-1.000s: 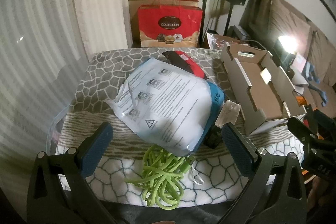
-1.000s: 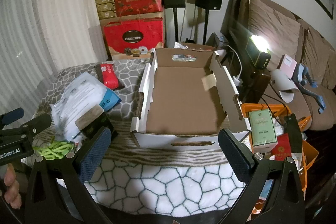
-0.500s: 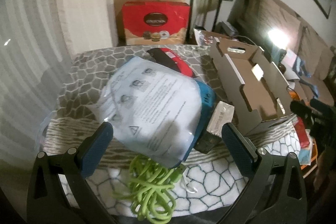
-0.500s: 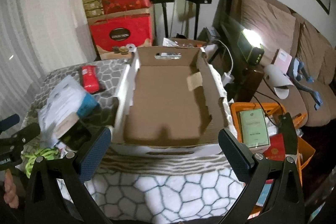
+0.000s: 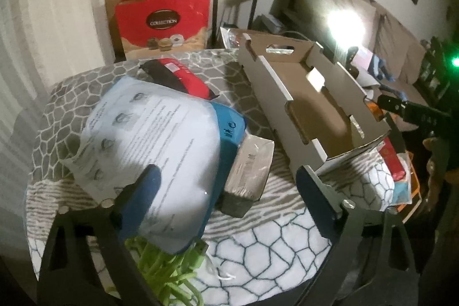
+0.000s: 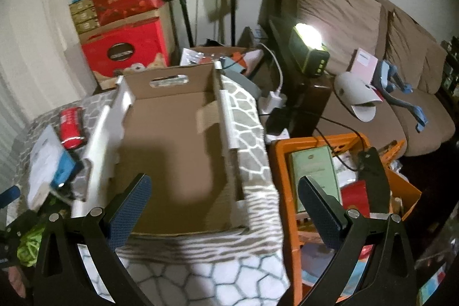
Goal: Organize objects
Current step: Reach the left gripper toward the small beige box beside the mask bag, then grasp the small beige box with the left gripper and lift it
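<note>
Cardboard box (image 6: 172, 162) at frame centre sat empty, white pouch (image 5: 149, 151) unpacked on tabletop (image 5: 258, 257); left hand-held gripper (image 5: 226, 205) closing around pouch without contact, right hand-held gripper (image 6: 221, 208) open, empty.

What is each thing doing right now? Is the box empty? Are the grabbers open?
Cardboard box: open on top, empty.
White and blue packet: lying flat, overlapping the green cable.
Green cable: loosely bundled.
Red pouch: lying flat.
Lamp: switched on.
Left gripper: closing, nothing pressed between its fingers.
Right gripper: open, holding nothing.
</note>
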The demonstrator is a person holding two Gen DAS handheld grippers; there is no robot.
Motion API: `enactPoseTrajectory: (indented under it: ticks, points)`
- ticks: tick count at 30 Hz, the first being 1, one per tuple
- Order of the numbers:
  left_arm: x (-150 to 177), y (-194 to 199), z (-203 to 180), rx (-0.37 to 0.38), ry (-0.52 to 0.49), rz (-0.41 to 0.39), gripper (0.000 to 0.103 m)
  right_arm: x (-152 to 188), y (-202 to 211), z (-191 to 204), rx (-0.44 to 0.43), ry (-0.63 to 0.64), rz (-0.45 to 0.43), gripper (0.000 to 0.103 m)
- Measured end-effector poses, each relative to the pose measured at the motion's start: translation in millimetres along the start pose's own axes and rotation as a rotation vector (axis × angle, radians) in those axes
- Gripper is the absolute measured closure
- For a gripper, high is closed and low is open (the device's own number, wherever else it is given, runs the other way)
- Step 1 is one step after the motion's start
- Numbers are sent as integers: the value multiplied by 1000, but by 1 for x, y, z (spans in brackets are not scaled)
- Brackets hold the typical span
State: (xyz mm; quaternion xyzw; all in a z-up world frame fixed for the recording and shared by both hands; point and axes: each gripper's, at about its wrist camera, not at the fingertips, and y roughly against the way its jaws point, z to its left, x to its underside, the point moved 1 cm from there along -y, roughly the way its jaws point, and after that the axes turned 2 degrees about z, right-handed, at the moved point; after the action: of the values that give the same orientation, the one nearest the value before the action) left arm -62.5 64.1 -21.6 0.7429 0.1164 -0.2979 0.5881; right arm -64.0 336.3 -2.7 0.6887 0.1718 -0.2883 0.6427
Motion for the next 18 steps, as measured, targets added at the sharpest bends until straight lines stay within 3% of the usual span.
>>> enactPoseTrajectory:
  ticks: [4, 8, 12, 18]
  points:
    - [0, -8, -7, 0, -35, 9, 28, -2, -11, -11, 7, -7, 29, 7]
    - [2, -12, -13, 12, -56, 20, 48, 0, -26, -17, 2, -10, 74, 19]
    - [3, -17, -17, 19, -71, 33, 65, 5, -37, -18, -5, -1, 110, 37]
    - [3, -23, -20, 28, -83, 47, 75, 12, -53, -19, -32, 0, 165, 71]
